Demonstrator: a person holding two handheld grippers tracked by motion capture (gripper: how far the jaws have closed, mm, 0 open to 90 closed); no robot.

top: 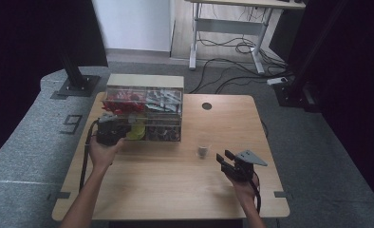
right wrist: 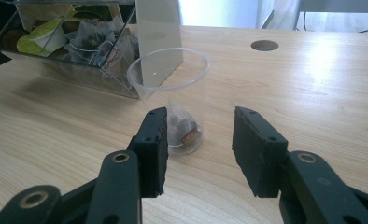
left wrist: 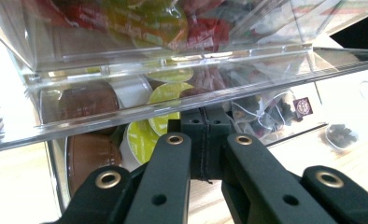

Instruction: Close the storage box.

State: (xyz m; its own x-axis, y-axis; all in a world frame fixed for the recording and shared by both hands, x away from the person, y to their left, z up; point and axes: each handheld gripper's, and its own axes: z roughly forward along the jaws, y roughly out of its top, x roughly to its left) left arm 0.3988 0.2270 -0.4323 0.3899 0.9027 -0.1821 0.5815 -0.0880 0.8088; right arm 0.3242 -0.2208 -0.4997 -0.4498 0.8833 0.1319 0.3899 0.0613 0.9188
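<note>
A clear acrylic organizer [top: 144,111] stands at the table's back left, holding red packets, yellow-green pods [left wrist: 166,93], brown pods and tea bags [left wrist: 266,114]. My left gripper [top: 110,130] is at its lower left compartment. The jaws are shut, their tips [left wrist: 205,123] just under the raised clear flap [left wrist: 126,112]. A clear plastic cup [top: 203,149] with a tea bag [right wrist: 184,130] in it stands mid-table. My right gripper [top: 230,159] is open a little short of the cup [right wrist: 170,93], which sits in line with the gap between the jaws [right wrist: 198,121].
A round cable hole [top: 207,106] lies in the wooden tabletop [top: 175,190] behind the cup. Black stands rise at the left and right of the table. A white desk frame [top: 193,42] and cables are on the floor beyond.
</note>
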